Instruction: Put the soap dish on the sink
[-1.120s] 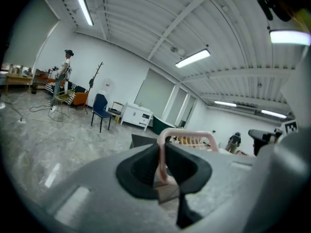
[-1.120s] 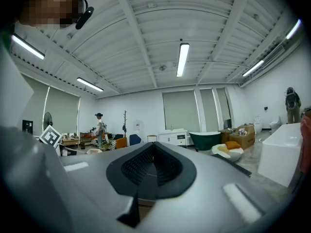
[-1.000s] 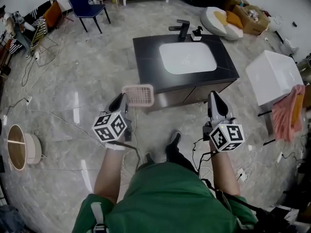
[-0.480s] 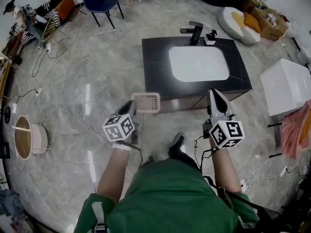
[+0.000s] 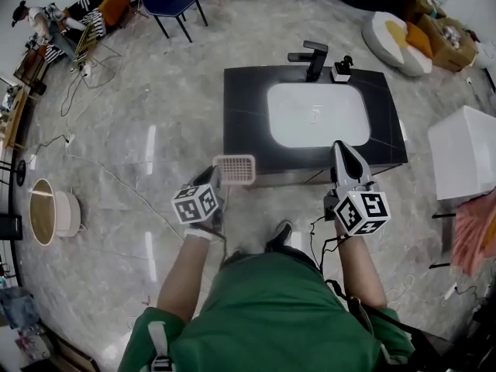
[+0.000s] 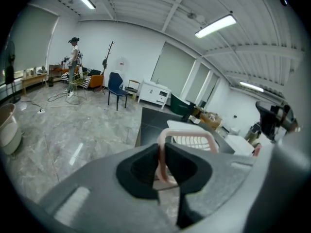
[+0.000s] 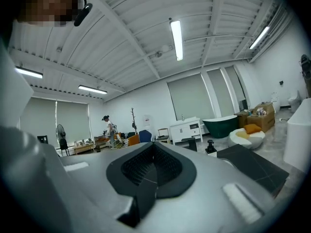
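The task was under way but unfinished. The pink soap dish (image 5: 235,170) had not yet reached the sink (image 5: 318,115). It hung in the air on the person's side of the sink, off towards the sink's left, about level with the front-left corner of the dark bench (image 5: 244,107) that carried the basin. It was apart from the basin, and it could not be told whether it was clear of the bench top.

The left gripper (image 5: 221,179) carried the soap dish. In the left gripper view its jaws were pressed on the dish's near rim, with the slotted body (image 6: 190,139) standing out beyond the gripper (image 6: 163,164) towards the sink.

The right gripper (image 5: 342,149) hovered in front of the sink, over the bench's front edge. Its own view showed the jaws pressed together on nothing (image 7: 154,166).

What was done, as I judged it: the dish was picked up and brought close to the sink. What was left: carrying it over the bench, setting it down flat beside the basin, and letting go. The bare strip of bench left of the sink looked the nearest free spot.

By count there were one soap dish, one sink, one black faucet (image 5: 312,56) behind the sink, one small pump bottle (image 5: 341,70) just right of the faucet, and two grippers, of which only one was loaded.
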Available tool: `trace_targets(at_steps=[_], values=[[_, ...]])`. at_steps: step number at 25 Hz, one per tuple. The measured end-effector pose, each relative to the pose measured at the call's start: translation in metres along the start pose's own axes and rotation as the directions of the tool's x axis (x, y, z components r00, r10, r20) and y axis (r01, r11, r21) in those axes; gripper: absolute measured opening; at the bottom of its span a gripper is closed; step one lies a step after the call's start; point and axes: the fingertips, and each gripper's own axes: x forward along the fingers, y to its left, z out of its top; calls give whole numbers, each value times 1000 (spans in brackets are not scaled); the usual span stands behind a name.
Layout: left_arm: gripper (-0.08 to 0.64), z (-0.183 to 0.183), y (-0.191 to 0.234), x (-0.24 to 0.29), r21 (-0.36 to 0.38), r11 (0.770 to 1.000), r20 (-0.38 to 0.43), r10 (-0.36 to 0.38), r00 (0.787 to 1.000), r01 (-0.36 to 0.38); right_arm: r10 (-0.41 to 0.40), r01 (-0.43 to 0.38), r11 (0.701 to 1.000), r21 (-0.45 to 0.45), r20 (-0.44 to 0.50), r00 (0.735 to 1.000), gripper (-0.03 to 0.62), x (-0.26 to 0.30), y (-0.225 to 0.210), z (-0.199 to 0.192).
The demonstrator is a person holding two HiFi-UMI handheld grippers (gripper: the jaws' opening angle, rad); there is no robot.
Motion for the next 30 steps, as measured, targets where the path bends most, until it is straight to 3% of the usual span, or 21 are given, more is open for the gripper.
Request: trace_targets(at_steps=[13,30], values=[[43,1,-19,68,-21,996,-34,88,996,-89,56,-55,998,31,-52,997,2,39,-67,-4],[43,15,47,192,-77,991,-137,100,985,-111,-92,100,994,35,-167,982,2,88,-93,-44]])
